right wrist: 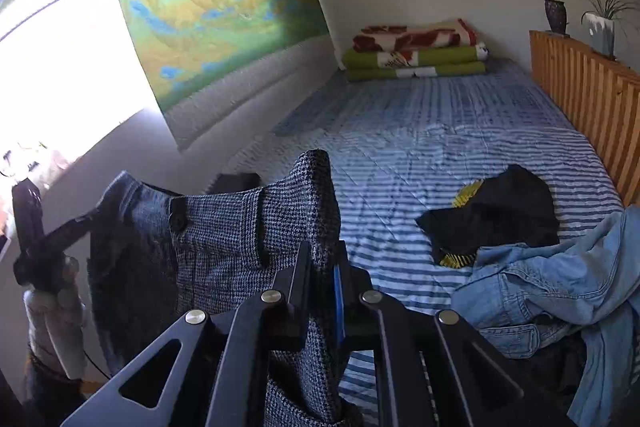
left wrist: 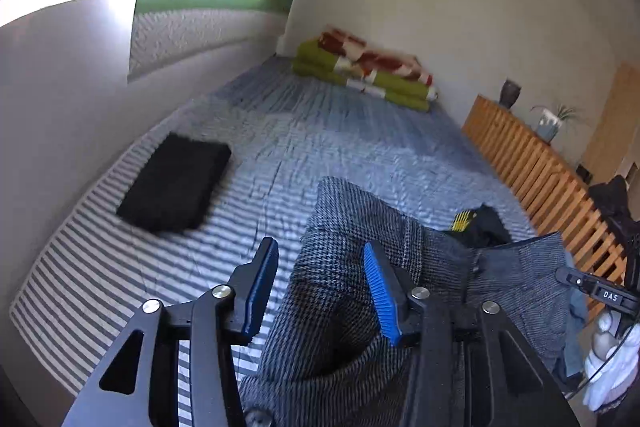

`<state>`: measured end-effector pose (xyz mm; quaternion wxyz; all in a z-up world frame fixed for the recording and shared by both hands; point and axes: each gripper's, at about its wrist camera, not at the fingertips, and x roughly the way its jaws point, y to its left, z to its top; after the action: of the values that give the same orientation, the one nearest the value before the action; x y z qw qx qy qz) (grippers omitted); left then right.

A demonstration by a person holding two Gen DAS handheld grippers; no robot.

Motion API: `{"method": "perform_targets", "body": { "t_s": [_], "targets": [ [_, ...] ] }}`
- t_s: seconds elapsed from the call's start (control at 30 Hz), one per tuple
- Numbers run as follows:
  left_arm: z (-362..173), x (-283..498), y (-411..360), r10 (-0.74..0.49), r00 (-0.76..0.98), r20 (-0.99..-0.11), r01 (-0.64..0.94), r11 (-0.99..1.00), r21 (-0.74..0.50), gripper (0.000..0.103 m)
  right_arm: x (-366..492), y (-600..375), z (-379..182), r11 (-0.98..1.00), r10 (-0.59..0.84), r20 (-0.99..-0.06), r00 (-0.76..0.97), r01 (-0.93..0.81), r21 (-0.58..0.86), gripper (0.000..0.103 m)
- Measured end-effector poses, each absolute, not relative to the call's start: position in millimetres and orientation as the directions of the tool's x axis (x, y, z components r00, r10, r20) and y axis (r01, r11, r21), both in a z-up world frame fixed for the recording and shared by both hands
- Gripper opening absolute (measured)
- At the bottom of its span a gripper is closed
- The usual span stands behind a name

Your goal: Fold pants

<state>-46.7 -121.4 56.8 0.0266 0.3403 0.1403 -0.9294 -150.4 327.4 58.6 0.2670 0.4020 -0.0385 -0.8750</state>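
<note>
Grey houndstooth pants (left wrist: pixel 352 219) hang above the striped bed (left wrist: pixel 120 267), held up by the waistband. My right gripper (right wrist: pixel 324 247) is shut on one end of that waistband (right wrist: pixel 224 227), with cloth pinched between its fingers. In the left wrist view my left gripper (left wrist: pixel 320 247) stands open, its blue pads (left wrist: pixel 382 295) wide apart and the pants fabric lying loosely between them. The right wrist view shows the left gripper (right wrist: pixel 80 223) at the waistband's other end, held by a gloved hand (right wrist: pixel 52 327). The right gripper (left wrist: pixel 580 281) shows at the pants' far edge.
A folded black garment (left wrist: pixel 176 183) lies on the bed's left side. A crumpled black garment with yellow trim (right wrist: pixel 492 215) and a denim shirt (right wrist: pixel 552 287) lie at the right. Folded blankets (right wrist: pixel 416 51) sit at the far end. A wooden slatted rail (right wrist: pixel 580 95) borders the right side.
</note>
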Motion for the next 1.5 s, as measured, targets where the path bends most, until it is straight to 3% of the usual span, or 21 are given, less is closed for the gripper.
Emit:
{"method": "perform_targets", "body": {
  "t_s": [0.03,0.23,0.3,0.4,0.47,0.53,0.6,0.63,0.67,0.77,0.87,1.03,1.1,1.17,1.33,1.5],
  "targets": [
    [36,-60,-126,0.051,-0.737,-0.674,0.163,-0.954,-0.251,0.049,-168,331,34,-0.875,-0.464,-0.721,-0.514,0.392,0.283,0.024],
    [-75,-130,-155,0.107,-0.572,-0.813,0.222,-0.934,-0.279,0.049,-235,366,-72,-0.903,-0.424,-0.814,-0.396,0.249,0.349,0.026],
    [-102,-148,-159,0.104,-0.533,-0.839,0.241,-0.932,-0.269,0.051,-245,374,-91,-0.891,-0.453,-0.818,-0.354,0.211,0.402,0.028],
    [-132,-176,-170,0.144,-0.503,-0.852,0.251,-0.919,-0.304,0.067,-251,376,-102,-0.866,-0.501,-0.804,-0.322,0.183,0.466,0.034],
    [-149,-192,-168,0.183,-0.465,-0.866,0.240,-0.916,-0.322,0.069,-255,372,-105,-0.862,-0.507,-0.802,-0.315,0.186,0.471,0.043],
    [-161,-202,-157,0.192,-0.428,-0.883,0.209,-0.929,-0.304,0.068,-262,366,-110,-0.855,-0.518,-0.800,-0.302,0.196,0.480,0.043],
    [-170,-205,-149,0.188,-0.421,-0.888,0.190,-0.938,-0.289,0.067,-265,359,-113,-0.840,-0.542,-0.792,-0.282,0.214,0.499,0.043],
    [-174,-206,-146,0.192,-0.419,-0.888,0.179,-0.941,-0.288,0.062,-267,354,-115,-0.838,-0.544,-0.794,-0.271,0.227,0.497,0.044],
    [-179,-208,-143,0.190,-0.417,-0.889,0.170,-0.944,-0.281,0.043,-270,349,-118,-0.839,-0.540,-0.799,-0.264,0.239,0.489,0.046],
    [-178,-208,-136,0.175,-0.416,-0.892,0.167,-0.950,-0.264,0.024,-280,344,-131,-0.835,-0.547,-0.801,-0.241,0.218,0.505,0.048],
    [-173,-204,-143,0.199,-0.439,-0.876,0.173,-0.938,-0.300,0.014,-289,345,-141,-0.816,-0.578,-0.784,-0.226,0.180,0.550,0.048],
    [-167,-199,-166,0.252,-0.461,-0.851,0.229,-0.892,-0.389,0.012,-291,330,-141,-0.818,-0.573,-0.789,-0.222,0.208,0.536,0.044],
    [-161,-195,-164,0.248,-0.475,-0.844,0.217,-0.897,-0.386,0.012,-289,319,-136,-0.828,-0.557,-0.798,-0.229,0.229,0.512,0.016],
    [-148,-187,-161,0.249,-0.504,-0.827,0.194,-0.901,-0.389,0.011,-282,314,-125,-0.842,-0.536,-0.802,-0.265,0.243,0.482,0.012],
    [-74,-141,-161,0.273,-0.607,-0.746,0.108,-0.902,-0.418,0.011,-248,328,-61,-0.826,-0.564,-0.728,-0.389,0.272,0.494,0.010],
    [29,-56,-162,0.277,-0.753,-0.596,-0.009,-0.911,-0.412,0.011,-165,356,41,-0.783,-0.622,-0.569,-0.539,0.395,0.481,0.010]
  ]
}}
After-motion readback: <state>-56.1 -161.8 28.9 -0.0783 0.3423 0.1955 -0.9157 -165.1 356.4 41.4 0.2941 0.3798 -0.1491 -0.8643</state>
